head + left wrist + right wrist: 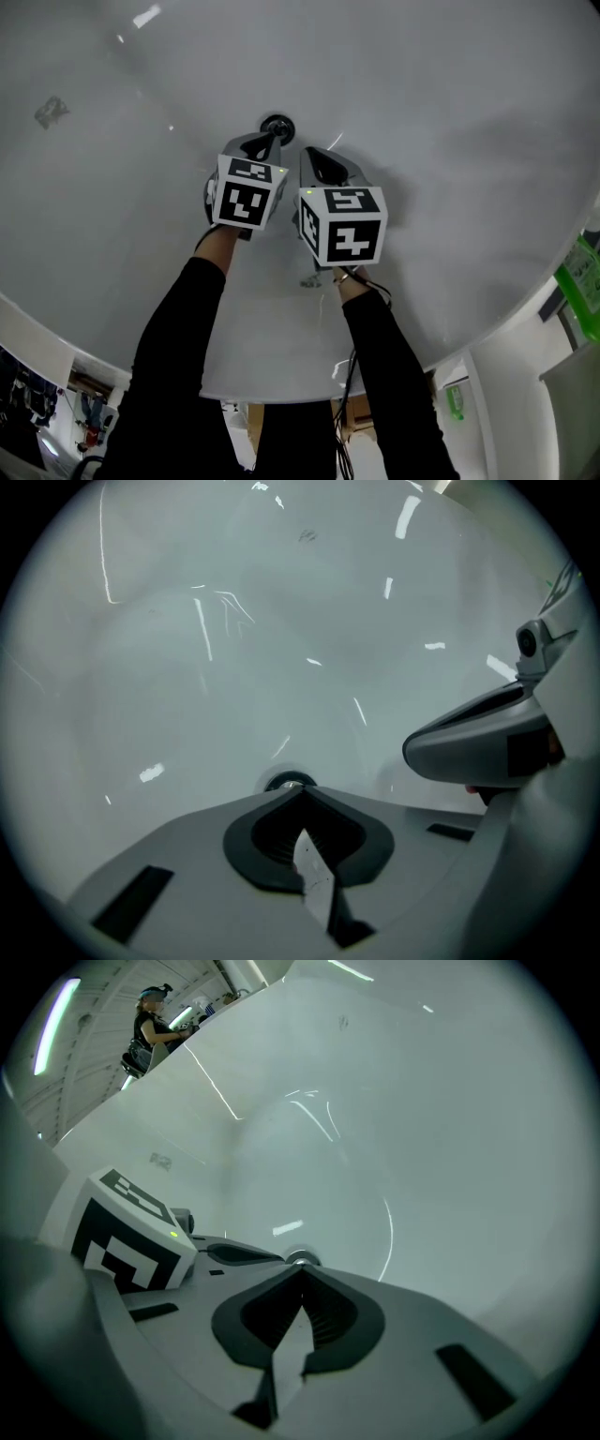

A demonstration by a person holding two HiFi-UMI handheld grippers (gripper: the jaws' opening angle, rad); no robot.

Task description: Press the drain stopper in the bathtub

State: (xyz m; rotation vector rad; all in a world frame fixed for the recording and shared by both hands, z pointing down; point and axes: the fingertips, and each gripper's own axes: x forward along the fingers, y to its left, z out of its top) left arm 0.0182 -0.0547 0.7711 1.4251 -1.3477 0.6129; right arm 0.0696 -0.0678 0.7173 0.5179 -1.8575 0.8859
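Note:
The round dark drain stopper [277, 127] sits in the floor of the white bathtub [450, 112]. My left gripper [270, 142] is shut on nothing, and its tip is right at the stopper's near edge; I cannot tell if they touch. In the left gripper view the stopper [289, 782] peeks out just past the closed left gripper [298, 791]. My right gripper [312, 156], also shut and empty, hangs just right of the stopper and a little short of it. The right gripper view shows the stopper [300, 1258] just beyond the right gripper [302, 1269].
The tub's rounded rim [281, 389] runs along the near side under the person's black sleeves. Green items [583, 270] and a green bottle [455, 401] stand outside the tub at the right. A person [150, 1024] stands far beyond the tub's far edge.

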